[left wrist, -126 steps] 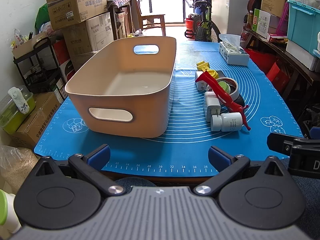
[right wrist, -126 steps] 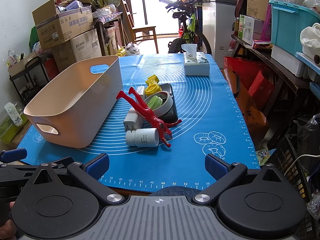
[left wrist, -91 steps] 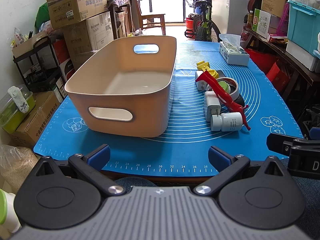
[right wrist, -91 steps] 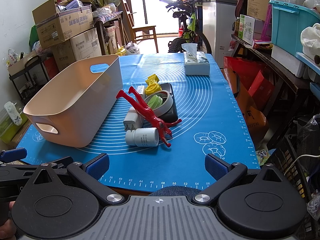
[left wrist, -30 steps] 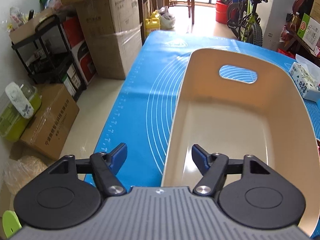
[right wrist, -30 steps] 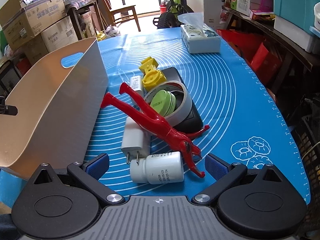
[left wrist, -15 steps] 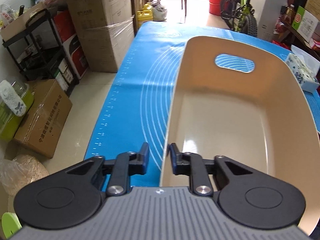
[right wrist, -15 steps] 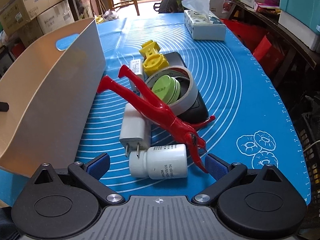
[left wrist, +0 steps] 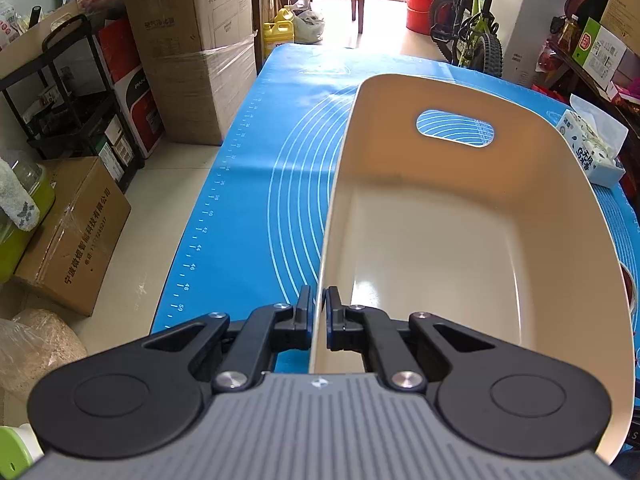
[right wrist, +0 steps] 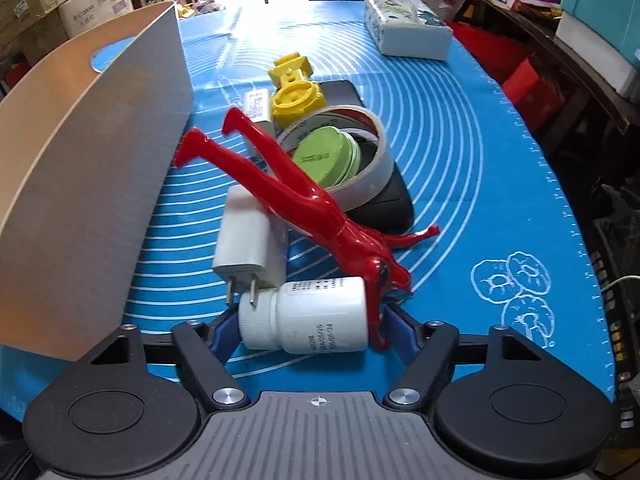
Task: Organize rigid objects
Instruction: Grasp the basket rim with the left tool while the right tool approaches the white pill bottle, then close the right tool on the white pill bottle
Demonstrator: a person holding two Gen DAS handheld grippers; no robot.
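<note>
Cluttered storeroom: stacked cardboard boxes (left wrist: 192, 40) at left, bicycle (left wrist: 472, 28) at rear. Blue measuring mat (left wrist: 256, 200) over the desk. Left tool (left wrist: 318, 312) clamped on the near left rim of the beige bin (left wrist: 440, 240), one finger outside the wall, one inside; bin upright on the mat, interior bare. Right of the bin, a pile: white charger (right wrist: 250, 244), red pliers (right wrist: 296, 196) leaning across it, yellow blocks (right wrist: 294, 88), tape roll (right wrist: 360, 176) around a green tin (right wrist: 326, 156), black device (right wrist: 384, 200) beneath. White pill bottle (right wrist: 312, 314) lying on its side between the fingers of the right tool (right wrist: 312, 332); contact not discernible. Tissue box (right wrist: 406, 32) well beyond.
</note>
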